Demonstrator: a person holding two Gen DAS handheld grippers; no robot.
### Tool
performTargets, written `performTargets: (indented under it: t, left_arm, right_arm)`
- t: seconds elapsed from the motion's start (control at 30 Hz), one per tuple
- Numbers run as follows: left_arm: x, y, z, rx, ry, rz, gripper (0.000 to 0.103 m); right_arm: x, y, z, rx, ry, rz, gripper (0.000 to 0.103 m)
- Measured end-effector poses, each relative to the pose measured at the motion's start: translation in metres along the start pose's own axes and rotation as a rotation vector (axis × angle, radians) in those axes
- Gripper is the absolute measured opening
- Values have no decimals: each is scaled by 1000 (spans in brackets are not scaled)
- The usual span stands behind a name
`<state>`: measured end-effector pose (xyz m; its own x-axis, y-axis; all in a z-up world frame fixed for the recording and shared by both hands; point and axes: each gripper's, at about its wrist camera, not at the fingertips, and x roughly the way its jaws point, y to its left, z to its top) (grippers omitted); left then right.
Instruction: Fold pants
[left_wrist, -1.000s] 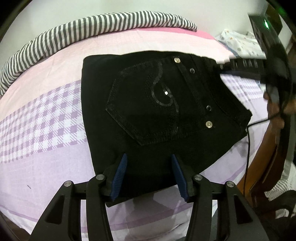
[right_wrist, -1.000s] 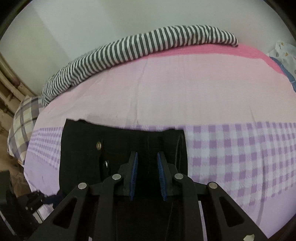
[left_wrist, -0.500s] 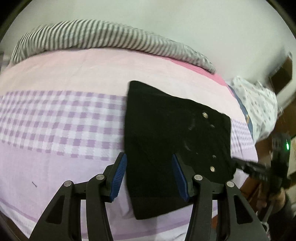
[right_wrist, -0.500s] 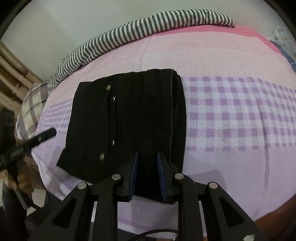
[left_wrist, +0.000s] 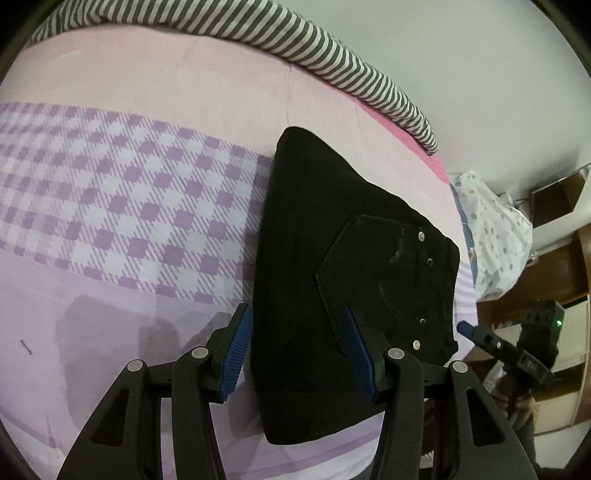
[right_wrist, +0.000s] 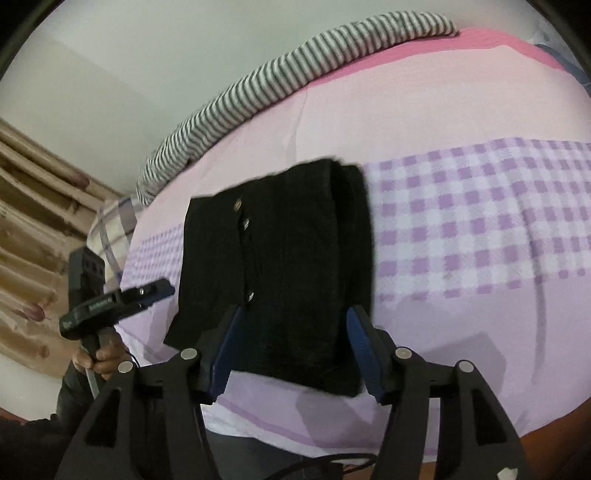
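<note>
The black pants (left_wrist: 332, 280) lie folded into a compact rectangle on the pink and purple checked bed sheet (left_wrist: 110, 206), with a back pocket and metal studs facing up. My left gripper (left_wrist: 299, 350) is open and empty, above the near end of the pants. In the right wrist view the same pants (right_wrist: 288, 258) lie flat, and my right gripper (right_wrist: 291, 350) is open and empty above their near edge. Each gripper shows in the other's view: the right one (left_wrist: 517, 350) at the bed's right edge, the left one (right_wrist: 110, 299) at the left.
A grey and white striped blanket (left_wrist: 295, 48) runs along the far edge of the bed by the wall. A white patterned cloth (left_wrist: 495, 240) lies at the right end. Wooden furniture (right_wrist: 33, 258) stands beside the bed. The checked sheet (right_wrist: 480, 229) spreads wide to the side.
My right gripper opened and let go of the pants, then drew back. My left gripper stayed open and pulled away, swinging its view to the left of the pants.
</note>
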<state>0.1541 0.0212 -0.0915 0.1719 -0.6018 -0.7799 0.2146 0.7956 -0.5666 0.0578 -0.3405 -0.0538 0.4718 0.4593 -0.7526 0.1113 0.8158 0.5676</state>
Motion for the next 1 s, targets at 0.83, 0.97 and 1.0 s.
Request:
performTargets:
  t: [0.83,0.97,1.0]
  left_arm:
    - [36,-6,24,109,59,-51,65]
    - [41,-10,30,123,56,-65,67]
    - [43,-11,32,126,55,-63,67]
  right_arm:
    - [50,-47,36,-11,129,241,60]
    - [59,-49,42,2,140,296,60]
    - [60,-52,43,18,138,307,59]
